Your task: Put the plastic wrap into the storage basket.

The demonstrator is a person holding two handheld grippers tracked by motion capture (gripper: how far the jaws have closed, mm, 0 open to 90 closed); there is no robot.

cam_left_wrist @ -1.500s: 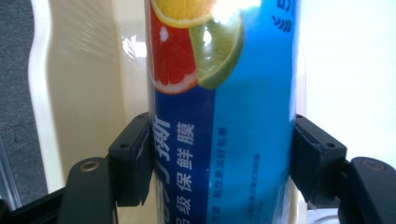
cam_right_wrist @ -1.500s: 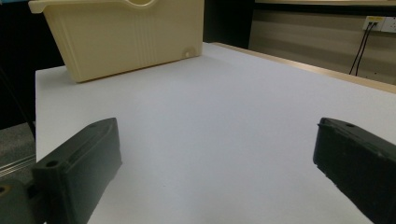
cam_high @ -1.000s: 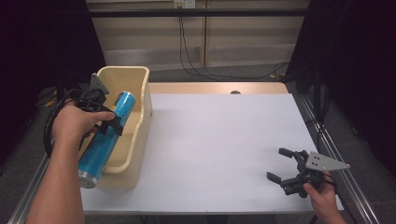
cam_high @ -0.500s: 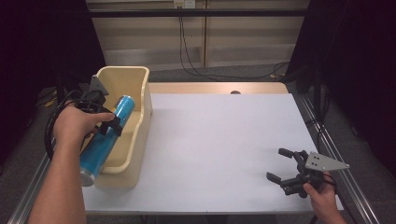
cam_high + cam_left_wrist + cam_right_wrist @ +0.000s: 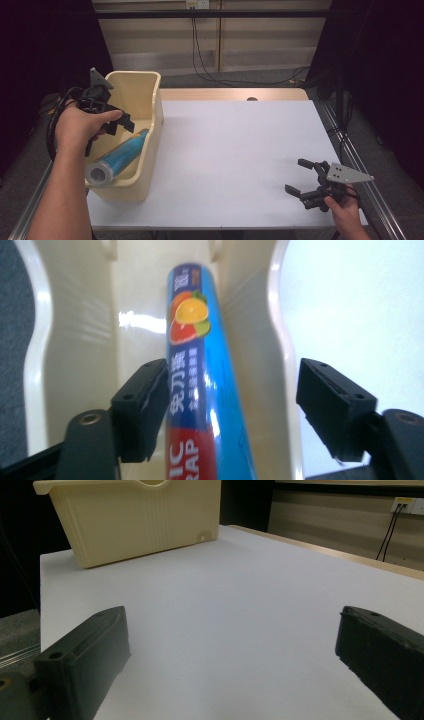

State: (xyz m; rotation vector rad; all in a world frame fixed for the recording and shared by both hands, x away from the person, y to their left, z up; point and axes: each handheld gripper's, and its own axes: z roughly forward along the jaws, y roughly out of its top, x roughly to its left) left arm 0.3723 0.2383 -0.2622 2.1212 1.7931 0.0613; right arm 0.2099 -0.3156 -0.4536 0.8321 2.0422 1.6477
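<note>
A blue roll of cling wrap (image 5: 120, 157) (image 5: 200, 370) lies lengthways inside the cream plastic bin (image 5: 150, 100), its open end against the near wall. My left gripper (image 5: 120, 125) (image 5: 232, 377) hovers over the roll; its jaws have just been opening. In the left gripper view the roll sits between them, close to the left jaw, with a wide gap to the right jaw. My right gripper (image 5: 295, 175) (image 5: 230, 645) stands open and empty, low over the white table (image 5: 240, 145) at its near right corner.
The bin (image 5: 135, 525) stands along the table's left edge. Metal rails run down both sides of the table. Black cables hang on the wall behind, and a cable loops around the left hand.
The left gripper has opened and lifted slightly off the roll, which has dropped from its tilted, held position to lie inside the bin. The right gripper has not moved.
</note>
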